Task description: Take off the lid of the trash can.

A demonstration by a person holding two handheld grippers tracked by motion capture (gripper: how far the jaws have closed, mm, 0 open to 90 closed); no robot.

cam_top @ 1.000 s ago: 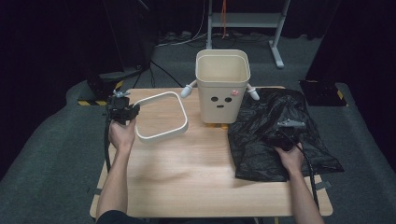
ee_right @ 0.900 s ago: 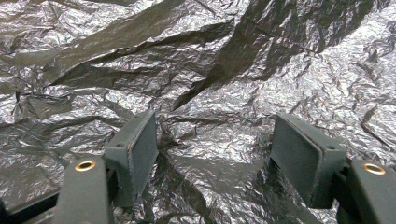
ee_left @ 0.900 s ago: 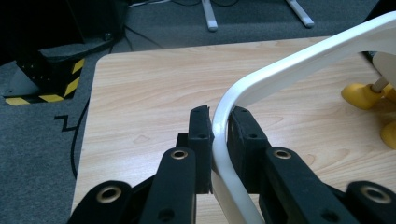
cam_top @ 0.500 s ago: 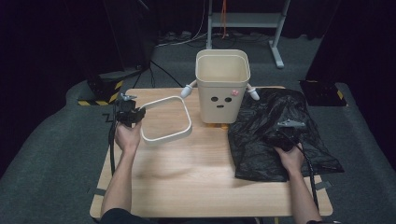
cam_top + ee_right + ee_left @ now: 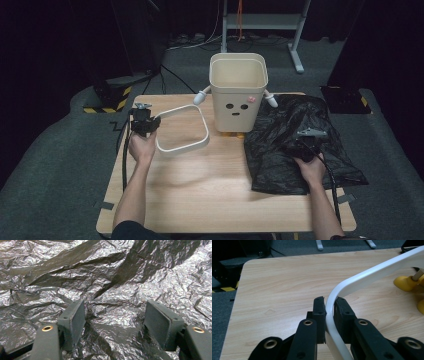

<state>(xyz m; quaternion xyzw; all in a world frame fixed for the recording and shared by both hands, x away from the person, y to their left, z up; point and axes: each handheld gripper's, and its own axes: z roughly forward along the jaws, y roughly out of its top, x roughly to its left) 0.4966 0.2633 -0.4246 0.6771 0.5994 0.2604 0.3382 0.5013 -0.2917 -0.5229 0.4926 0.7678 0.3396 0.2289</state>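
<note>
— White ring (image 5: 372,271)? 
— Clamped between left gripper (image 5: 329,307) fingers (image 5: 320,311), tilted over desk (image 5: 277,285), bin (image 5: 238,90) just beyond.
— Right gripper (image 5: 115,315)? 
— Fingers (image 5: 75,318) wide, pointing down over crumpled black bag (image 5: 105,272), gripping nothing.

The bin (image 5: 238,90) is cream, with two dark dots, a small mouth, a pink spot and yellow feet. Left of the bin, the ring (image 5: 182,129) is white. Right of the bin, the crinkled bag (image 5: 280,145) is glossy black. The table (image 5: 210,195) is pale wood grain.
</note>
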